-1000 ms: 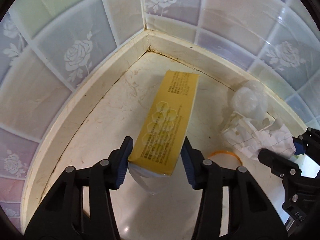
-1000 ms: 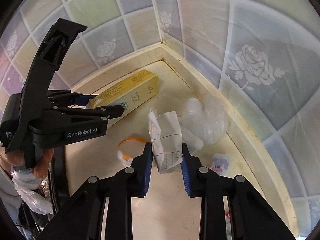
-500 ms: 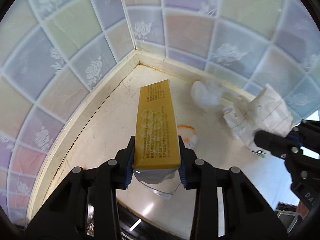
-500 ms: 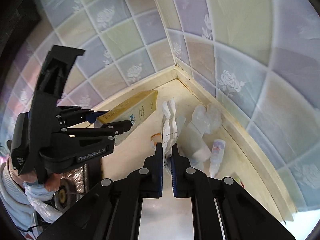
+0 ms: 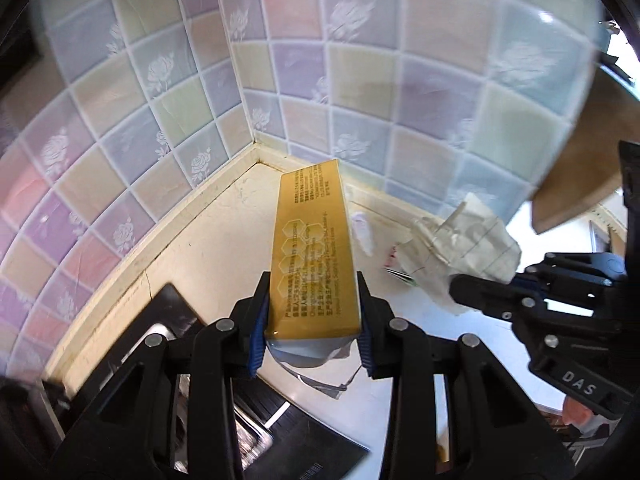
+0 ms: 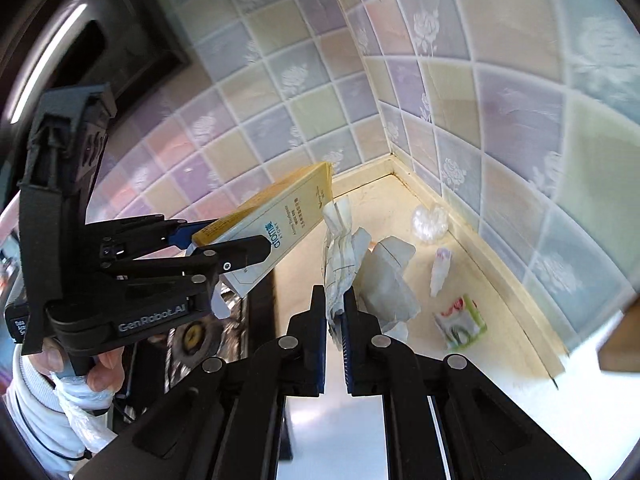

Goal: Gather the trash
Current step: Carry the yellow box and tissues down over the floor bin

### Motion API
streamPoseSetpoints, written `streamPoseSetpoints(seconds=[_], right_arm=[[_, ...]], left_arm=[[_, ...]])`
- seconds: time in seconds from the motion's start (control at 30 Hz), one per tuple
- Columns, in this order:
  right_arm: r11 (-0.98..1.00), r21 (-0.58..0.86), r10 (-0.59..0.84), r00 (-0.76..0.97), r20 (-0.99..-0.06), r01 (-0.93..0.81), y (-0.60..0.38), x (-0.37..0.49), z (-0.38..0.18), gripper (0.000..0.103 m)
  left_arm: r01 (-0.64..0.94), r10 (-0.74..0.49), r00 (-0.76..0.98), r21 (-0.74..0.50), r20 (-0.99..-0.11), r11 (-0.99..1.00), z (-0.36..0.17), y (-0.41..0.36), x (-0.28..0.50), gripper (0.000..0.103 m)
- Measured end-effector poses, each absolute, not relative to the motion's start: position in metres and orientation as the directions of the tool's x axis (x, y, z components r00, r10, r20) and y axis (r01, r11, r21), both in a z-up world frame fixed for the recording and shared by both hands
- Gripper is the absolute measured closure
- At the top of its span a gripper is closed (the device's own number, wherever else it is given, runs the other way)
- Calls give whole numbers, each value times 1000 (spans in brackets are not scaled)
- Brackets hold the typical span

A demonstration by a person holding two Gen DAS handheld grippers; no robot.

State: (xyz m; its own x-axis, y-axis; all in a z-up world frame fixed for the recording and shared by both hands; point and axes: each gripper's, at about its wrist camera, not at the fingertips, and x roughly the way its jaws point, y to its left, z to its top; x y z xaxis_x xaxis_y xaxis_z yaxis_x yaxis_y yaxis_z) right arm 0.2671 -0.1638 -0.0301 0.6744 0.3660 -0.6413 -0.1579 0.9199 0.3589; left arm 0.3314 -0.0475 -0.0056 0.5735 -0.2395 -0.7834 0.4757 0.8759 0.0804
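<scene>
Both tools loaded with trash, lifted above the corner of the table.

My left tool [image 5: 312, 320] clamps the yellow box [image 5: 314, 256] by its near end, held clear of the table [image 5: 216, 248]; my right tool [image 6: 335, 320] is pinched nearly closed on crumpled lined paper [image 6: 340, 256]. Below lie a clear plastic wad [image 6: 430, 222], a small white tube [image 6: 439, 270] and a green-and-red wrapper [image 6: 460, 322] along the tiled wall [image 6: 500, 128].

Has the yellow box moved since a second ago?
Yes. The yellow box, clamped in the left gripper, has risen off the counter and away from the tiled corner.
</scene>
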Motion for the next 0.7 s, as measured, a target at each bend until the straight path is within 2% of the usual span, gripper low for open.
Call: streamPoseSetpoints(seconds=[0.33,0.7], right_arm=[[893,370,442,658,-610,-257,-185,114,-22,97],[872,417,486,567,-666,-257,-206,-17,-84,97]], left_arm=[[412,-264,608,14,-749,911,0,-64,176,70],[383,-289,596,-51,-749,922,-54,-74,31,70]])
